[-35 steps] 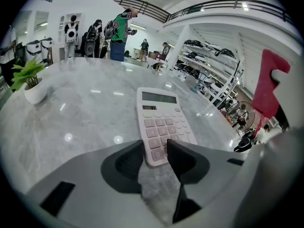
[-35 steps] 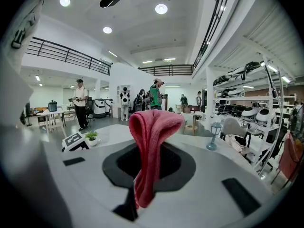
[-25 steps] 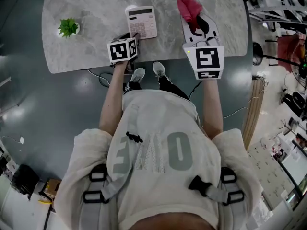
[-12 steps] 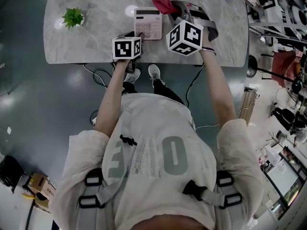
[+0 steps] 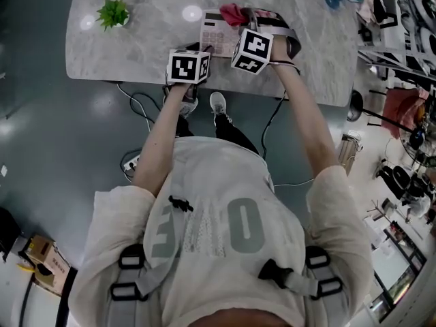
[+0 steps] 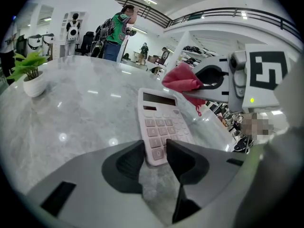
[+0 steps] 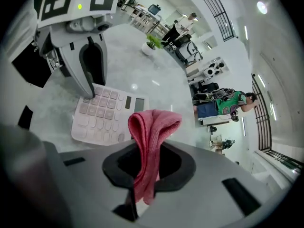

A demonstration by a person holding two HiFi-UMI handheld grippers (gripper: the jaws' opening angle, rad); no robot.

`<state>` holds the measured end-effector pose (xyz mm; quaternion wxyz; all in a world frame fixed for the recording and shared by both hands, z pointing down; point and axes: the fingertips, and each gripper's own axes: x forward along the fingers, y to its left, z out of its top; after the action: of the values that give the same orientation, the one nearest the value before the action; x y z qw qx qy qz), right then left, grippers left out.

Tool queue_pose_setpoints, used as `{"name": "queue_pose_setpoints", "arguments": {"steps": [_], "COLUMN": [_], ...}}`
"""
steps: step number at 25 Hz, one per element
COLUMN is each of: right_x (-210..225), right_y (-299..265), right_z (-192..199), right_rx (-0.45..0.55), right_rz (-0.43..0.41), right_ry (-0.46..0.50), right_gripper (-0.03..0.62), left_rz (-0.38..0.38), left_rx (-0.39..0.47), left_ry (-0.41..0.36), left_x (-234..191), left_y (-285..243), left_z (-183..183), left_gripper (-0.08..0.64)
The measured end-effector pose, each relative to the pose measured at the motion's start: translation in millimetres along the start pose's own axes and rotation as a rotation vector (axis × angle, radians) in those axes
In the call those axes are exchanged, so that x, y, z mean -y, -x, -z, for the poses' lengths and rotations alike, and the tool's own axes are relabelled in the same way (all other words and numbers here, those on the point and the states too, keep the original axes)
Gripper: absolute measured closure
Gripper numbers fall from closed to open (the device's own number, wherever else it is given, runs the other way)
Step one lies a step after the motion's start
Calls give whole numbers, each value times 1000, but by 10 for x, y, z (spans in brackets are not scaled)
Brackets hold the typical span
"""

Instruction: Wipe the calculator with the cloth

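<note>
Calculator [image 6: 160, 122] is lying on the table [image 6: 71, 113] directly ahead of the left gripper [image 6: 156, 152], whose jaws are pinching its near edge. Right gripper [image 7: 145, 164] is clamping the red cloth [image 7: 152, 127], which is hanging just above the calculator. Wiping is apparently not yet begun. Next move: lowering the cloth onto the keys and dragging lightly.

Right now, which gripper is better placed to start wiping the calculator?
Right. The right gripper is shut on the cloth, close to the calculator; the left gripper sits at the calculator's near corner, without cloth.
</note>
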<state>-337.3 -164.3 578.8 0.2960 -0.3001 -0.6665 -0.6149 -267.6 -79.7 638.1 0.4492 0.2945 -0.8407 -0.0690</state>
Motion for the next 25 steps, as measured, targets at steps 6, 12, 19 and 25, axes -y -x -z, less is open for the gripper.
{"name": "queue_pose_setpoints", "arguments": {"steps": [6,12,19,25], "right_x": [-101,-188,-364,-569], "right_y": [-208,-292,-248,-214], "right_z": [52,25,-8,-54], "right_rx": [-63,-66,-59,-47], "right_rz": [-28,-38,-92,-128], "right_ry": [7,11,47,64], "right_gripper": [537,537,537,537], "left_rz": [0,2,3,5], "left_rx": [0,0,0,-2], "left_ry": [-1,-1,1,1], "left_x": [-1,-44,-15,-33], "left_y": [-4,-22,-11,-19], "left_z": [0,10,3,11], "left_gripper": [399,399,399,399]}}
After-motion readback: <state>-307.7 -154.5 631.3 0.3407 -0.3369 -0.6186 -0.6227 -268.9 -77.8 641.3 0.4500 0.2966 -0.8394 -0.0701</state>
